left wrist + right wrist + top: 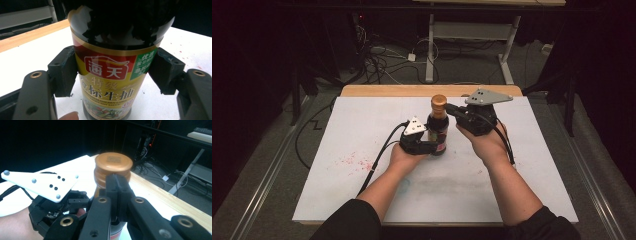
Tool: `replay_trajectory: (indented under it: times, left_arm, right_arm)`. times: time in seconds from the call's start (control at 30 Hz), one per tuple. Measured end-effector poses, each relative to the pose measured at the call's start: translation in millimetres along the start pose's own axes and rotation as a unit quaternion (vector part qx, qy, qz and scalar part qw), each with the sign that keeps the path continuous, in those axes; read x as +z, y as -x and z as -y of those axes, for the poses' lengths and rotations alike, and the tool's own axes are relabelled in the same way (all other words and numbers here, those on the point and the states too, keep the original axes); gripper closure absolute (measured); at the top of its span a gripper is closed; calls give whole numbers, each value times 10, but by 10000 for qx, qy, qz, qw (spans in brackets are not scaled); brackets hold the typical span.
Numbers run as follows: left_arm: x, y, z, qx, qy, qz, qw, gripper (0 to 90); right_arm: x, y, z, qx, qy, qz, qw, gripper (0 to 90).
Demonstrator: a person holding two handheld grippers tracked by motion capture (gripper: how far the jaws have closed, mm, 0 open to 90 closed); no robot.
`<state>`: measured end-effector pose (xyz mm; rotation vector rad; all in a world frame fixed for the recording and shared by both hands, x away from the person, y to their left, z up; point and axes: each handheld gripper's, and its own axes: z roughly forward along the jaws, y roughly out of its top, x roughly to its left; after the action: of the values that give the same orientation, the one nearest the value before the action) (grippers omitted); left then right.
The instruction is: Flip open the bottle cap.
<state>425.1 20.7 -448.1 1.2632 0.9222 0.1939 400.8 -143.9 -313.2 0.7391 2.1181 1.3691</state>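
A dark soy-sauce bottle (438, 131) with a yellow and red label (110, 75) stands upright on the white table sheet (362, 125). My left gripper (434, 145) is shut on its lower body, with a pad (63, 72) pressing on each side of the label. The bottle's copper cap (113, 166) is on. My right gripper (117, 185) is shut, jaws pressed together with nothing between them. Its tips (449, 107) sit against the neck just under the cap, coming in from the right. In the right gripper view, the left gripper's white plate (42, 183) lies to the left.
Red specks (354, 161) stain the sheet at the front left. A wooden edge (387, 90) runs along the table's far side. Beyond it, cables (382, 60) lie on the floor beside a desk's metal legs (430, 50).
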Motion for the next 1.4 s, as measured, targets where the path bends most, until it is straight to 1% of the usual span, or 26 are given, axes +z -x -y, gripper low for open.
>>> replay_trajectory:
  times: [0.23, 0.43, 0.63, 0.7, 0.77, 0.93, 1.03, 1.23, 1.4]
  left_arm:
    - [2, 1, 11, 60, 8, -16, 10000, 286]
    - [0, 3, 14, 86, -3, -16, 10000, 286]
    - [0, 4, 23, 87, 16, -28, 10000, 289]
    - [1, 5, 32, 150, 12, -43, 9999, 291]
    - [5, 10, 53, 275, 0, -79, 9996, 292]
    - [6, 2, 46, 247, -11, -70, 9997, 292]
    - [10, 9, 49, 258, 0, -102, 9996, 294]
    - [30, 34, 69, 408, 6, -191, 9990, 295]
    - [30, 38, 71, 430, -4, -213, 9989, 295]
  right_arm:
    - [12, -43, -26, -71, -80, -11, 9999, 900]
    - [2, 0, -15, 31, -73, 7, 10000, 900]
    - [6, 5, -30, 8, -105, 51, 9999, 900]
    - [7, -1, -40, -1, -125, 64, 9999, 900]
    - [11, -4, -46, -6, -129, 54, 9999, 900]
    - [18, -2, -60, 16, -163, 61, 9998, 900]
    - [20, -1, -66, 16, -182, 59, 9998, 900]
    - [11, -3, -75, 44, -218, 86, 9997, 900]
    - [13, -19, -86, 22, -246, 123, 9996, 900]
